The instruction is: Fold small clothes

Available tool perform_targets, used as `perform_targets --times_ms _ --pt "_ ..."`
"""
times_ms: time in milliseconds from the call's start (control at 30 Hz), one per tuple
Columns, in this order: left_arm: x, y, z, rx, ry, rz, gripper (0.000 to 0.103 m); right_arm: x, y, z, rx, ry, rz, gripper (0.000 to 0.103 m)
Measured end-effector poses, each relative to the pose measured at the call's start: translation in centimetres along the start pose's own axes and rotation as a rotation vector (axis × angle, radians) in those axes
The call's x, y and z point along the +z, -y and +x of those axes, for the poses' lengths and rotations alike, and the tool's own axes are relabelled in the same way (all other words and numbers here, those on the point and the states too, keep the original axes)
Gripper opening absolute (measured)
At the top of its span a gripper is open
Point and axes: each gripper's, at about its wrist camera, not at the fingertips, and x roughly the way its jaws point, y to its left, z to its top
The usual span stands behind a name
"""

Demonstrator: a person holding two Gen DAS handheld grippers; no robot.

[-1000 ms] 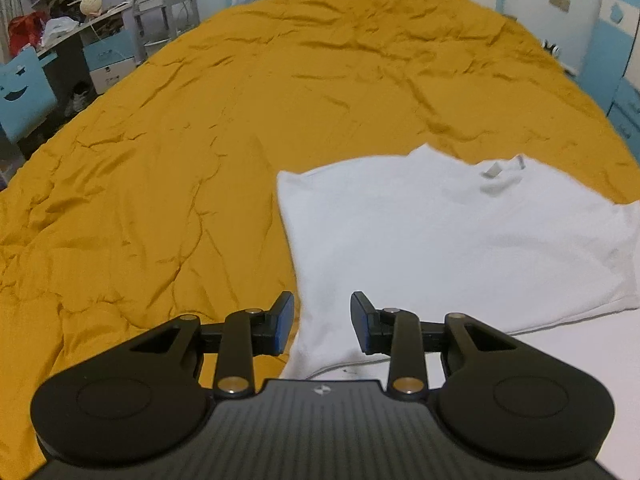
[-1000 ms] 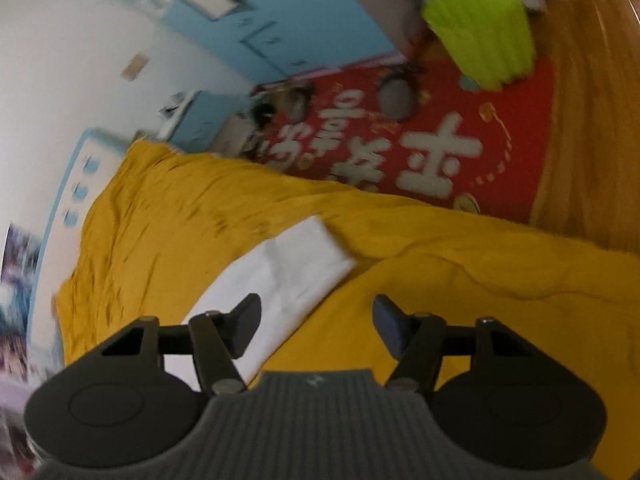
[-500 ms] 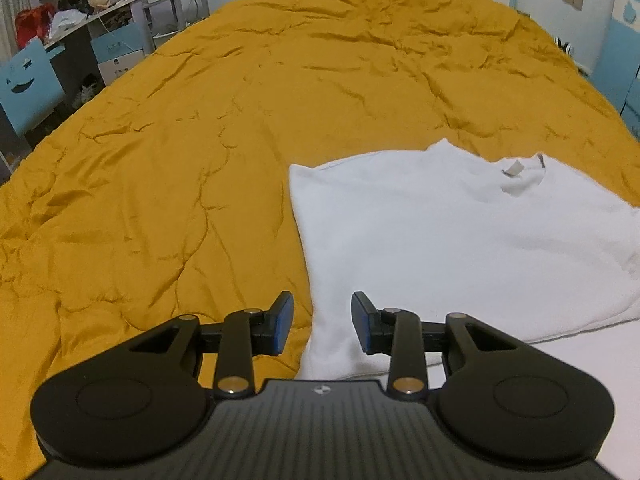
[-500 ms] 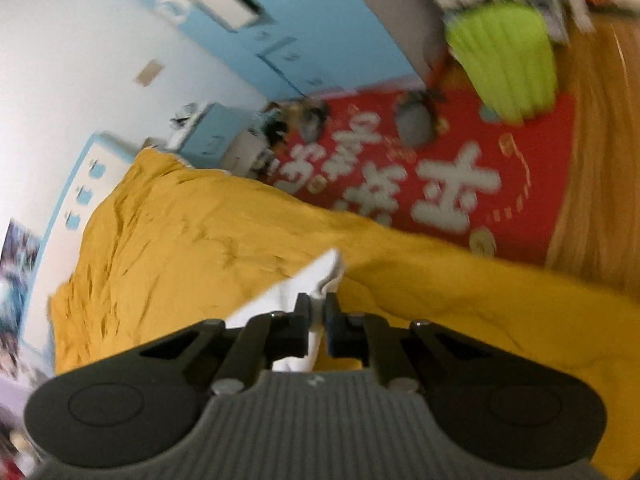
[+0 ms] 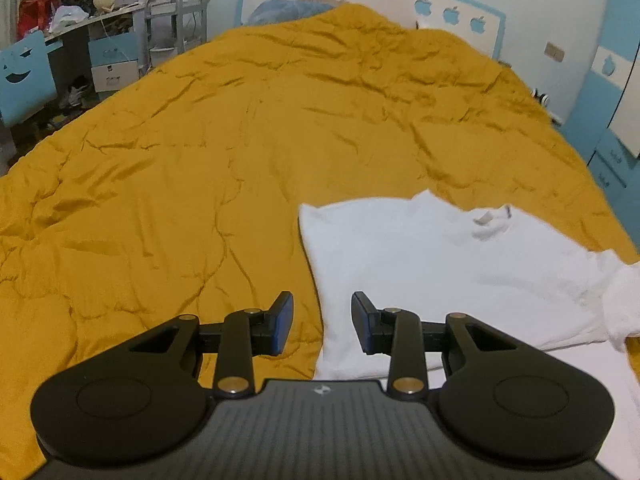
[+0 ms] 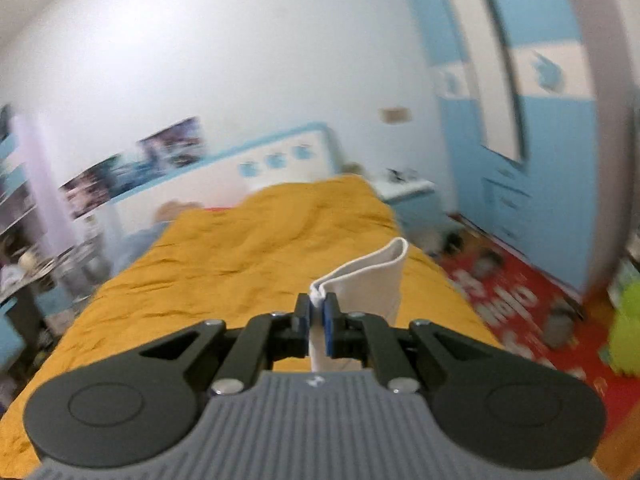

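A white T-shirt [image 5: 432, 264] lies flat on the mustard-yellow bedcover [image 5: 200, 152], collar and label toward the far right. My left gripper [image 5: 322, 326] is open and empty, hovering just above the shirt's left edge. My right gripper [image 6: 318, 322] is shut on the shirt's white sleeve [image 6: 368, 280] and holds it lifted above the bed, the cuff end standing up past the jaws. The raised sleeve also shows at the right edge of the left wrist view [image 5: 622, 304].
A desk with clutter and a blue chair [image 5: 24, 76] stand left of the bed. A blue wardrobe [image 6: 520, 120] and a red floor mat [image 6: 528, 312] lie to the right. The white-and-blue headboard [image 5: 400, 4] is at the far end.
My right gripper closed on the sleeve, lifted it and swung round to face up the bed. My left gripper stayed open and tilted slightly, showing more of the room.
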Motion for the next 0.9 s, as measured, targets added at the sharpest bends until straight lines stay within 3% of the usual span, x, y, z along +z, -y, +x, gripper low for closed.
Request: perform_targets --times_ms 133,300,467,633,767,900 --pt "0.7 -0.7 -0.6 -0.037 0.017 -0.013 0.04 0.3 -10.7 2.0 0.081 -0.024 -0.069 0.001" --pt "1.2 -1.6 -0.8 -0.07 0.029 -0.015 0.041 -4.3 -22.1 5.6 0.16 -0.095 -0.096 0.001" --pt "1.6 -3.2 -0.6 -0.078 0.045 -0.028 0.041 -12.7 -31.0 9.4 0.239 -0.176 -0.08 0.001" --pt "1.5 -5.4 0.3 -0.058 0.034 -0.04 0.04 -23.7 -38.7 13.9 0.281 -0.307 -0.116 0.001" --pt "0.7 -7.5 1.4 -0.052 0.014 -0.058 0.04 -31.8 -42.2 17.4 0.295 -0.433 -0.153 0.001" --pt "-0.2 -8.9 2.4 -0.065 -0.005 -0.079 0.04 -38.4 -43.0 19.9 0.311 -0.553 -0.151 0.002"
